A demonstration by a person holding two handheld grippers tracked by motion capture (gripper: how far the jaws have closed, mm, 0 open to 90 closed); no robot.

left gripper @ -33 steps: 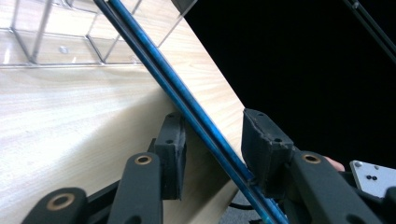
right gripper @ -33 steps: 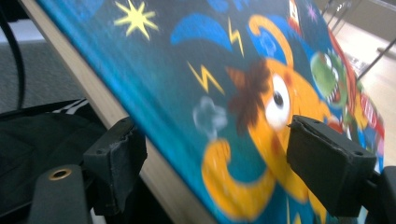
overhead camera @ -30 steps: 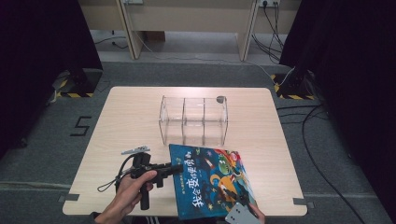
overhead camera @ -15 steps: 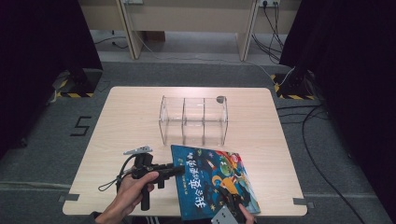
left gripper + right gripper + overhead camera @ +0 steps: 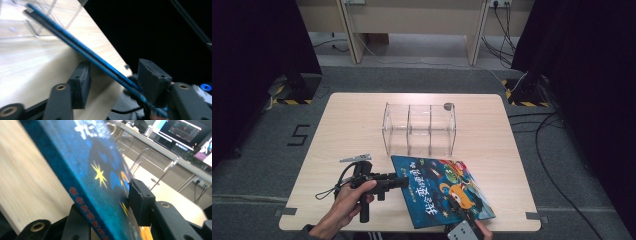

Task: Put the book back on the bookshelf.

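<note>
A blue picture book point(image 5: 442, 190) lies at the front of the wooden table point(image 5: 352, 125). My left gripper point(image 5: 404, 182), held in a hand, points right at the book's left edge. In the left gripper view the book's thin edge point(image 5: 82, 50) runs between the jaws of the left gripper point(image 5: 115, 72), which have just been opening, and one pad stands clear of it. My right gripper point(image 5: 456, 207) reaches in from the front edge. Its jaws have just been closing, and in the right gripper view the right gripper point(image 5: 107, 205) clamps the book point(image 5: 95, 165), one pad on the cover and one underneath.
A clear acrylic box point(image 5: 419, 130) with three compartments stands at mid-table, just behind the book. A small grey object point(image 5: 448, 106) sits at its back right corner. Cables and desks lie beyond the table's far edge.
The left gripper's jaws have parted from the book's left edge. The right gripper has come onto the book's front edge and closed on it. The book has shifted slightly.
</note>
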